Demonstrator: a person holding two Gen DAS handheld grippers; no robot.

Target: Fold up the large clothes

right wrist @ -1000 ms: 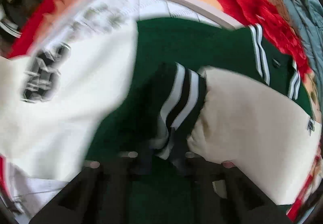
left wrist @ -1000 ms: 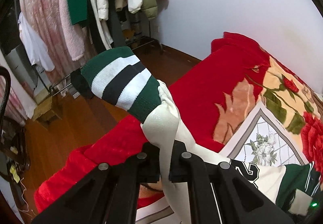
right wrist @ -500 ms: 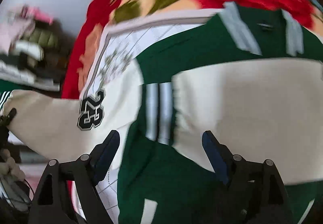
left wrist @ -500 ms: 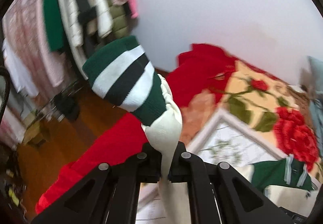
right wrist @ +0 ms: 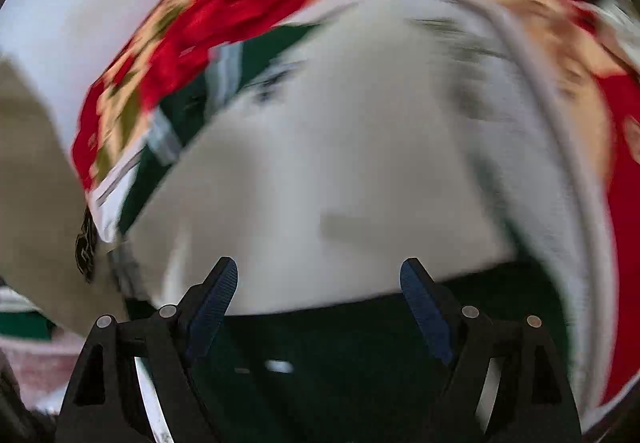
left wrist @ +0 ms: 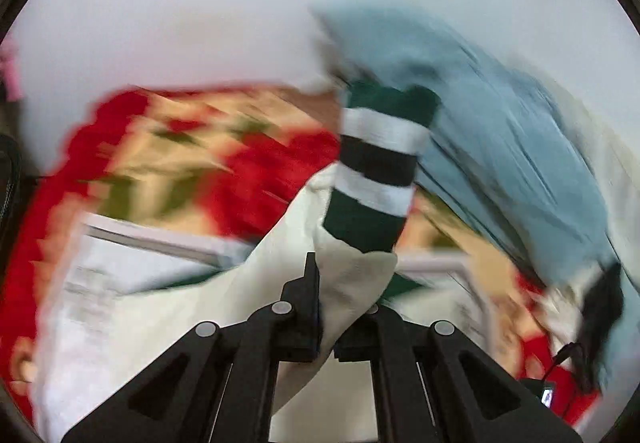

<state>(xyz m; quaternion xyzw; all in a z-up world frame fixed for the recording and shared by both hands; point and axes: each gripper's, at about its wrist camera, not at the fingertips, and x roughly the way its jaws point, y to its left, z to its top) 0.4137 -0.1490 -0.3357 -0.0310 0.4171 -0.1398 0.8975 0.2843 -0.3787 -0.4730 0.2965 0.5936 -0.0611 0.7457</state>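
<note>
A green varsity jacket with cream sleeves lies on a red floral blanket on a bed. My left gripper (left wrist: 344, 307) is shut on one cream sleeve (left wrist: 352, 283), whose green, white and black striped cuff (left wrist: 380, 171) stands up above the jaws. My right gripper (right wrist: 316, 283) is open and empty, hovering over the other cream sleeve (right wrist: 340, 171) laid across the green jacket body (right wrist: 340, 355). The sleeve held by the left gripper shows at the right wrist view's left edge (right wrist: 32, 171). Both views are motion-blurred.
The red floral blanket (left wrist: 240, 163) covers the bed and also shows in the right wrist view (right wrist: 240, 7). A light blue quilt (left wrist: 500, 131) is bunched at the far right. A white wall (left wrist: 240, 3) rises behind the bed.
My left gripper has swung from the room side toward the bed, carrying the cuffed sleeve over the jacket. My right gripper has let go of the other sleeve's cuff and opened.
</note>
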